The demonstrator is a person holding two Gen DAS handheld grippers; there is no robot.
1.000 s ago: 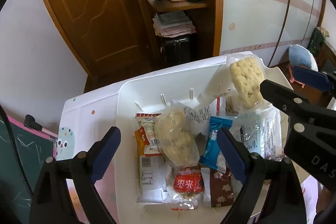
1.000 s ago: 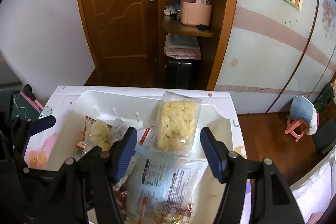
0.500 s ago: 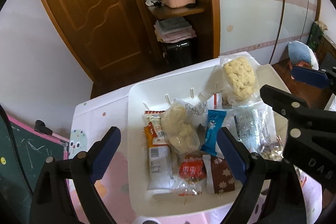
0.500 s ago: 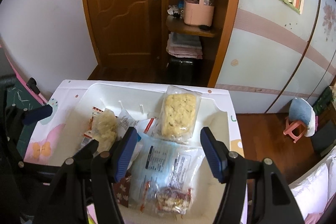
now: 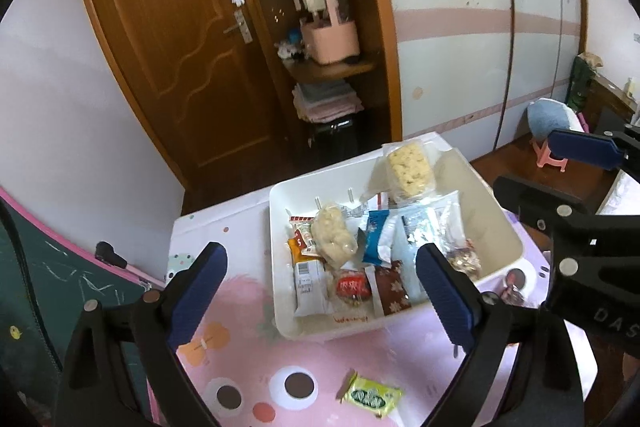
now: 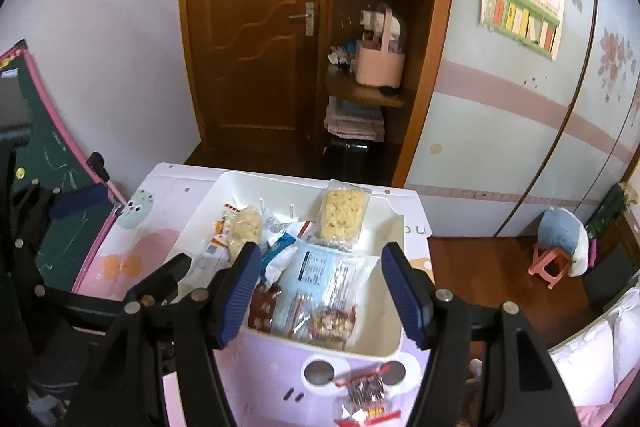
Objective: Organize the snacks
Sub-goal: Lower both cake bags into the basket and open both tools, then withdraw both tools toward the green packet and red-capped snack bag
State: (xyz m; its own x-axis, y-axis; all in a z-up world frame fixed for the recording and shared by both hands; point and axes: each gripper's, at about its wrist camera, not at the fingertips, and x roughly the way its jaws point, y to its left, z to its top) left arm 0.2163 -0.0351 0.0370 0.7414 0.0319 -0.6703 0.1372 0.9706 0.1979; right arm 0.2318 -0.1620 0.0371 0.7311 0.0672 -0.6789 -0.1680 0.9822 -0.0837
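Observation:
A white bin [image 5: 496, 223] on the pink cartoon table cover [image 5: 240, 311] holds several wrapped snacks, among them a pale rice-cracker pack [image 5: 408, 169] at its far end. A yellow-green packet [image 5: 372, 397] lies loose on the table in front of the bin. My left gripper [image 5: 320, 291] hovers above the bin's near left corner, jaws opening, with nothing held between them. In the right wrist view my right gripper [image 6: 322, 291] hangs open and empty over the bin [image 6: 320, 343]. A small clear packet with red trim [image 6: 364, 399] lies on the table below it.
A green chalkboard with a pink frame [image 5: 48, 287] leans at the table's left side. Behind the table are a wooden door [image 5: 168, 47] and a shelf with a pink basket [image 5: 330, 39]. A pink stool with a blue cushion [image 6: 560, 247] stands on the floor at right.
Both grippers have drawn back and up from the bin, so the whole bin and the table's front now show, with two loose packets. The left jaws stand slightly wider.

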